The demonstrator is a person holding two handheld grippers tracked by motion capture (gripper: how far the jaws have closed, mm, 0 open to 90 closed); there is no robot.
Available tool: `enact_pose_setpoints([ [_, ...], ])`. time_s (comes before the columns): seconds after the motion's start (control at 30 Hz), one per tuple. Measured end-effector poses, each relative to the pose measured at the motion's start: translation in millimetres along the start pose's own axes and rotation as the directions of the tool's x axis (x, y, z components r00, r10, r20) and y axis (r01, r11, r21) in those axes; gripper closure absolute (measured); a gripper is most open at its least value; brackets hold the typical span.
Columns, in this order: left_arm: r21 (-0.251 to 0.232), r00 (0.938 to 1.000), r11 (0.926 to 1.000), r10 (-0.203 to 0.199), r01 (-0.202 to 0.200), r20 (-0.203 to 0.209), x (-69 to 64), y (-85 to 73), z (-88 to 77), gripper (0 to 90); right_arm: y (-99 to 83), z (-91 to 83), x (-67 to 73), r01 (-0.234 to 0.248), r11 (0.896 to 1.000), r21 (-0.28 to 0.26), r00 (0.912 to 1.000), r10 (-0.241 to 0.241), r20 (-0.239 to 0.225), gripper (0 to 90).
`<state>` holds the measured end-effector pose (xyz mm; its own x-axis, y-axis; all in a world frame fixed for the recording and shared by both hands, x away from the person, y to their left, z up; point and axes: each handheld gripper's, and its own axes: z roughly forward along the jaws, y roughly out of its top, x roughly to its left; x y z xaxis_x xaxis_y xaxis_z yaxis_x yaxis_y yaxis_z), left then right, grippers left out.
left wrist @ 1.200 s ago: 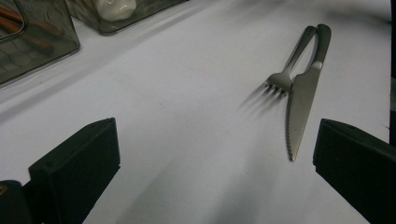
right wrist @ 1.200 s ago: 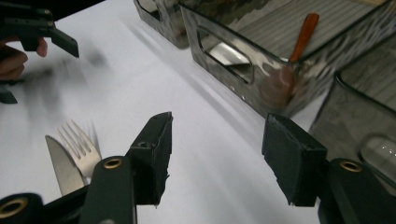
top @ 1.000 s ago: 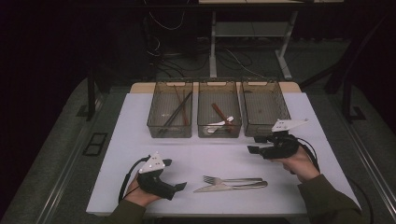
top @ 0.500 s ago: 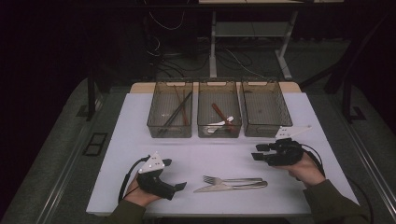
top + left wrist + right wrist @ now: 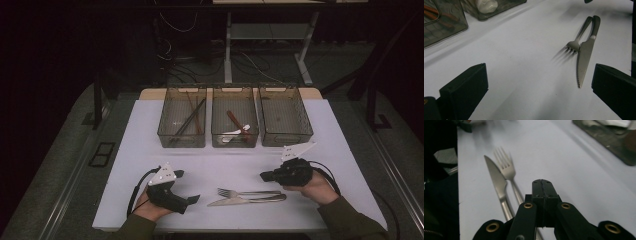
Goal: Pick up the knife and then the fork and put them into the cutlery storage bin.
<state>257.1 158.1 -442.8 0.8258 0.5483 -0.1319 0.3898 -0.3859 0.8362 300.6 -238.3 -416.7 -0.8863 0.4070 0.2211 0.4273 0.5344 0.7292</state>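
A white table (image 5: 150,125) takes up the middle of a dark room; beyond its far edge a pale desk frame (image 5: 265,45) stands among loose cables on the floor. Along the far side of the table three clear smoky bins stand in a row, touching side to side: the left bin (image 5: 182,120) holds dark and reddish chopsticks, the middle bin (image 5: 234,120) a red-handled utensil and a white spoon, the right bin (image 5: 285,117) looks bare.

Near the front edge, between the two hands, lie a steel fork (image 5: 245,192) and a steel table knife (image 5: 247,200), side by side and touching along their handles, tines and blade tip pointing to the person's left. In the left gripper view the knife shows a serrated edge and a dull, matte sheen; the fork has four tines.

The right gripper (image 5: 265,176) hovers just beside the handle ends. Its jaws have just been closing and now meet flat together, with nothing between them, as the right gripper view shows. The left gripper (image 5: 192,200) rests on the table to the left of the cutlery, its jaws standing wide apart and holding nothing.
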Motion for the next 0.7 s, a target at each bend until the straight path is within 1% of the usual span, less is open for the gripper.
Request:
enact_pose_setpoints([
  [0.07,-0.002,1.0,1.0,0.001,-0.001,0.001,0.1,0.6,0.5,0.0,0.1,3.9,3.1,0.009,1.0,0.01,0.9999,-0.008,-0.013,89.6],
  [0.17,0.004,1.0,1.0,0.002,-0.002,0.003,0.5,0.6,1.5,0.0,0.3,12.1,9.3,0.037,0.999,0.028,0.9987,-0.036,-0.037,89.6],
  [0.33,0.0,1.0,1.0,-0.001,0.001,0.004,0.9,0.3,0.9,0.0,1.7,25.7,17.3,0.069,0.996,0.053,0.9959,-0.065,-0.063,89.6],
  [0.43,0.001,1.0,1.0,0.0,0.0,0.004,0.7,0.3,1.2,0.0,2.8,35.2,23.6,0.088,0.994,0.069,0.9941,-0.083,-0.07,89.6],
  [0.47,0.004,1.0,1.0,0.0,0.0,0.004,0.6,0.4,1.3,0.0,3.1,38.2,24.5,0.104,0.992,0.075,0.9925,-0.099,-0.071,89.7],
  [0.5,0.003,1.0,1.0,0.0,0.0,0.004,0.4,0.4,1.4,0.0,3.6,41.3,26.5,0.106,0.991,0.078,0.9922,-0.1,-0.075,89.7],
  [0.53,0.003,1.0,1.0,0.001,-0.001,0.004,0.2,0.5,1.4,0.0,4.0,44.0,25.5,0.144,0.986,0.087,0.9879,-0.138,-0.071,89.7],
  [0.6,0.002,1.0,1.0,0.0,0.0,0.005,0.2,0.5,1.3,0.0,5.2,50.1,28.3,0.147,0.984,0.096,0.9874,-0.141,-0.072,89.7],
  [0.67,0.003,1.0,1.0,0.001,-0.001,0.004,0.5,0.4,1.3,0.0,5.9,55.7,29.2,0.178,0.978,0.108,0.9829,-0.171,-0.067,89.7],
  [0.7,0.003,1.0,1.0,0.0,0.0,0.004,0.5,0.4,1.3,0.0,6.6,57.8,29.9,0.18,0.977,0.114,0.9825,-0.174,-0.067,89.7],
])
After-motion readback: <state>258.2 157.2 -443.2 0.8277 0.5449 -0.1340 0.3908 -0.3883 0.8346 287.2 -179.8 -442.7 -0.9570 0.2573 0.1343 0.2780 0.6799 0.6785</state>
